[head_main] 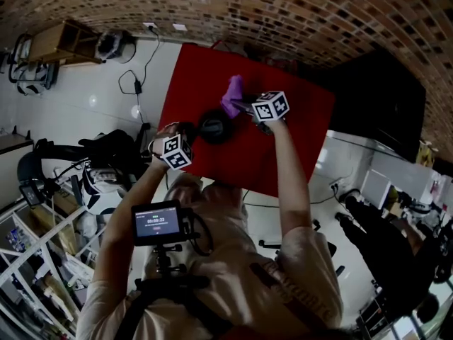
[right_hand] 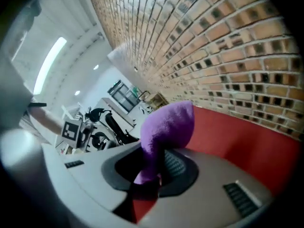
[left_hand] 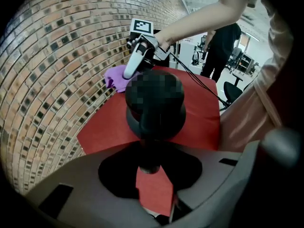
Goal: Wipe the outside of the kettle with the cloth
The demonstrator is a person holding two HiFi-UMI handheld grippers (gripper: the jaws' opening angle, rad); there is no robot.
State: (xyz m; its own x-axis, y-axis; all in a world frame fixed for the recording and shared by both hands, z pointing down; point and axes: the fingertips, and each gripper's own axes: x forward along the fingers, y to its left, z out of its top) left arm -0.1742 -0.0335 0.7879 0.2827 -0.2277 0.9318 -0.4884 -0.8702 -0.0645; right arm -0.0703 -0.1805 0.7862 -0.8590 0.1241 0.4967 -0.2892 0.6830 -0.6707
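Kettle (left_hand: 156, 120) handle apparently clamped in left gripper (left_hand: 151, 172) jaws; right gripper (right_hand: 152, 175) jaws pinch purple cloth (right_hand: 166, 127) just beyond, beside brick wall (left_hand: 57, 65).

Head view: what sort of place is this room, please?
Probably a lab or workshop rather than a home. It has a bare brick wall, a white floor with loose cables, and open shelving crowded with equipment.
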